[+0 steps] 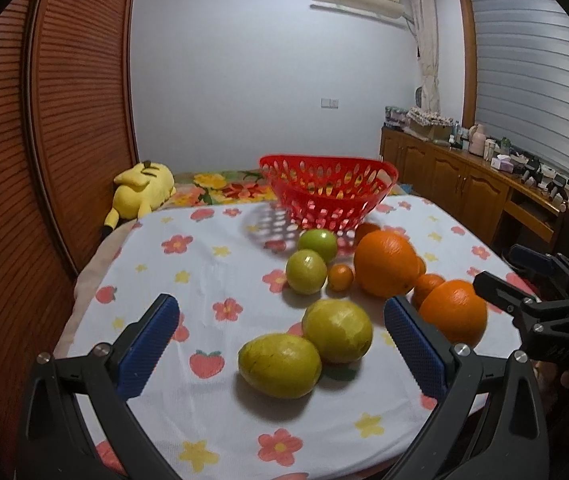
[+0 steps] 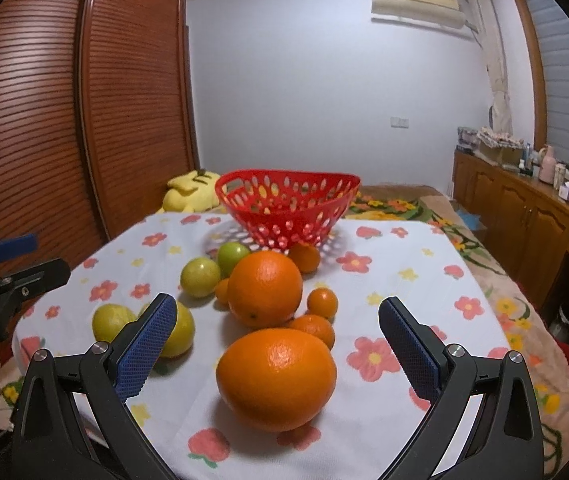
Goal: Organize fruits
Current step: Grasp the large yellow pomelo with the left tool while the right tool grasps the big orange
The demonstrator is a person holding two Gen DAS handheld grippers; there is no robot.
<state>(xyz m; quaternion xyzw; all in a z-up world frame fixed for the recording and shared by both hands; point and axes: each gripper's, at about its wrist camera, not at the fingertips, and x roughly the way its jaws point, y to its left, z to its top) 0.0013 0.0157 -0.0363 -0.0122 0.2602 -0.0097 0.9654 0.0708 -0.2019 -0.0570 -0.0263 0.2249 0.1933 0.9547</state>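
- Red perforated plastic basket (image 1: 326,190): sits centre frame in both views, at the far end of the flower-printed white cloth (image 1: 212,276) on the tabletop. No fruit shows inside it, so by my reading your sorting has not begun.
- Two large yellow-green oval fruits (image 1: 280,364): lower centre of the left wrist view, touching each other, between your left tongs' fingers. They are the nearest pick for that side.
- Two small round green fruits (image 1: 306,271): centre frame, side by side, just in front of the basket.
- Large round orange (image 2: 276,378): lower centre of the right wrist view, directly ahead of your right tongs and a likely first grasp.
- Second large orange (image 2: 265,288): behind the first, ringed by several small tangerines (image 2: 322,302), some touching it. Lifting it may set them rolling.
- Left tongs (image 1: 282,340): spread wide, holding nothing, blue-padded fingers levelled low over the cloth and aimed toward the basket.
- Right tongs (image 2: 276,338): likewise wide apart and unloaded, held low and level, framing the near orange without touching it.
- Your two tools sit side by side at the near edge of the tabletop, each visible at the margin of the other's view; a hand shows at the lower left of the right wrist view.
- Yellow plush toy (image 1: 142,190): left of the basket, beyond the cloth, not part of the task.
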